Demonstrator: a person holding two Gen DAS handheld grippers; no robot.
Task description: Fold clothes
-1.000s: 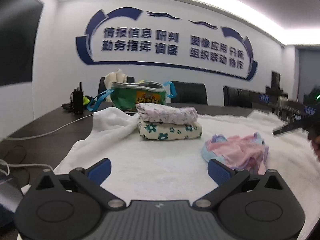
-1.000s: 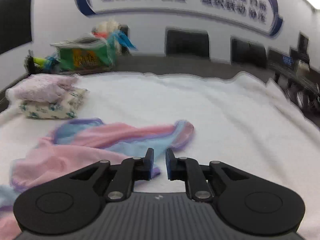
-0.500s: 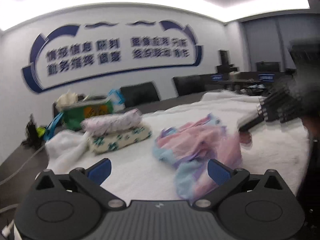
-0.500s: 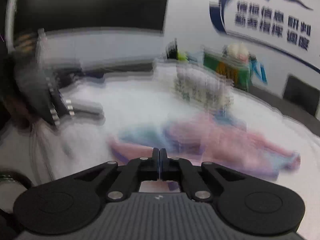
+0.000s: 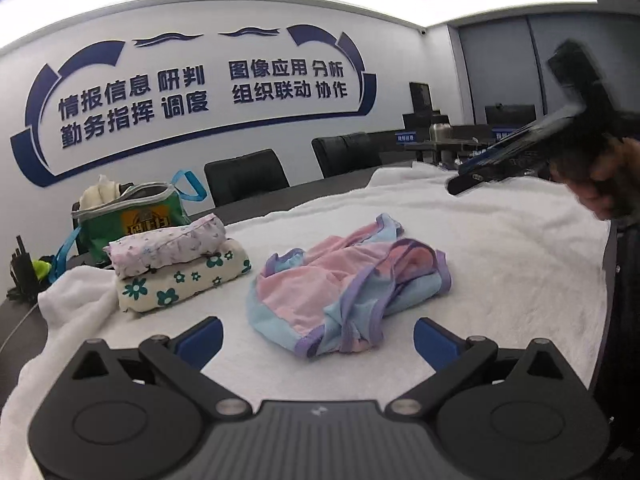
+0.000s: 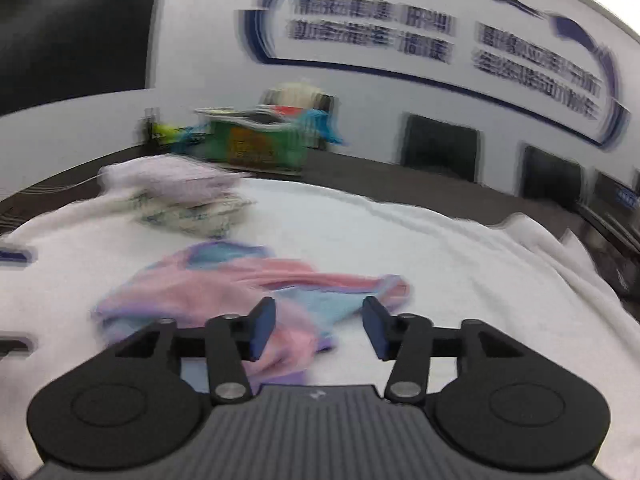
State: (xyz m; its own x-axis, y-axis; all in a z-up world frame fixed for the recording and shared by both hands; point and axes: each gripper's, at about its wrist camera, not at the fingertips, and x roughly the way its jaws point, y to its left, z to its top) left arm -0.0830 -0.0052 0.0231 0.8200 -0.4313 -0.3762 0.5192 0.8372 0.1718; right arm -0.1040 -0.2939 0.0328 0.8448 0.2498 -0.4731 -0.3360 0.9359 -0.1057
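Your pink-and-blue garment (image 5: pixel 344 284) lay crumpled near the middle of the white towel (image 5: pixel 520 248), beside the stack of folded clothes (image 5: pixel 176 268), so the step in hand was, by judgement, laying it out before any fold. The next move called for pinching two edges and spreading it flat. Your left gripper (image 5: pixel 318 338) stood wide apart and empty, just short of the cloth. Your right gripper (image 6: pixel 319 327) had just been opening, roughly half spread, over the garment's near edge, gripping nothing
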